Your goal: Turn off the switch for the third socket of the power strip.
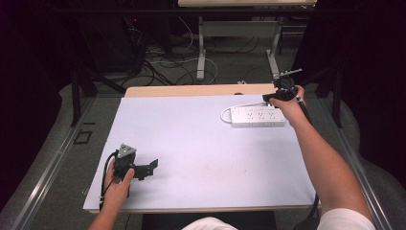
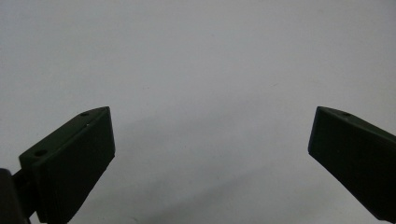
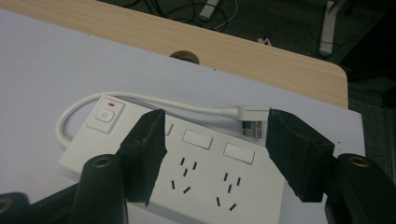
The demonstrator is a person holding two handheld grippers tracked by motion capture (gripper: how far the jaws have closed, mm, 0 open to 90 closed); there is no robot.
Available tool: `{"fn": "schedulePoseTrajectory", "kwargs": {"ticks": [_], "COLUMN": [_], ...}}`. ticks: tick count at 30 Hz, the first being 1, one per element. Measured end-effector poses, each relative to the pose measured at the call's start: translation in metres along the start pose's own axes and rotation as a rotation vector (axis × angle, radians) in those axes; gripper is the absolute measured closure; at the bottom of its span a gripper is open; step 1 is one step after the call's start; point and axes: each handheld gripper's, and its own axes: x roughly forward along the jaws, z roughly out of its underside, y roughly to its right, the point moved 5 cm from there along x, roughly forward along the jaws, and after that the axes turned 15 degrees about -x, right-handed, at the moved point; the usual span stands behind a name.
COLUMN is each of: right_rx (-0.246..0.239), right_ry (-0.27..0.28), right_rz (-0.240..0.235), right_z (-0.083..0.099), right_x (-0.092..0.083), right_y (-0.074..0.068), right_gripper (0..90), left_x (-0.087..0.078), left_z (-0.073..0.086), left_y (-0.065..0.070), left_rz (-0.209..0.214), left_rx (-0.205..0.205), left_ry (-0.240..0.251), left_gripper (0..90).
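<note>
A white power strip (image 1: 256,116) lies at the far right of the table, its thin white cable (image 1: 224,113) looping off its left end. In the right gripper view the strip (image 3: 187,177) shows its switch (image 3: 105,114) with a red light, and its own plug (image 3: 252,122) rests along its far edge. My right gripper (image 3: 215,128) hovers open over the strip, and the plug lies just inside its right jaw. From above, that gripper (image 1: 274,98) sits at the strip's far right end. My left gripper (image 1: 152,166) rests open at the front left, with bare white surface between its jaws (image 2: 210,126).
A white sheet (image 1: 201,143) covers most of the wooden table (image 1: 191,90), which has a round cable hole (image 3: 184,56) near its far edge. Beyond the table are floor cables (image 1: 163,62) and another table's legs (image 1: 201,52). Dark curtains stand on both sides.
</note>
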Motion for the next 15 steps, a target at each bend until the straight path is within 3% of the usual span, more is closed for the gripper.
{"fn": "schedulePoseTrajectory", "kwargs": {"ticks": [6,7,11,15], "right_rx": [-0.017,-0.035,-0.037,-0.036], "right_ry": [-0.002,0.007,0.009,-0.005], "right_rz": [0.006,0.009,0.01,0.009], "right_z": [-0.002,-0.003,-0.003,-0.002], "right_x": [0.004,0.006,0.009,0.015], "right_y": [0.003,0.004,0.006,0.006], "right_gripper": [39.3,38.6,38.3,39.6], "left_x": [0.002,0.002,0.001,-0.001], "left_z": [0.001,0.001,0.0,0.002], "left_y": [0.002,0.003,0.003,0.003], "left_rz": [0.004,0.009,0.002,0.008], "left_rx": [0.01,0.006,0.009,0.014], "left_ry": [-0.011,-0.004,0.007,-0.023], "left_gripper": [0.4,0.4,0.4,0.5]}}
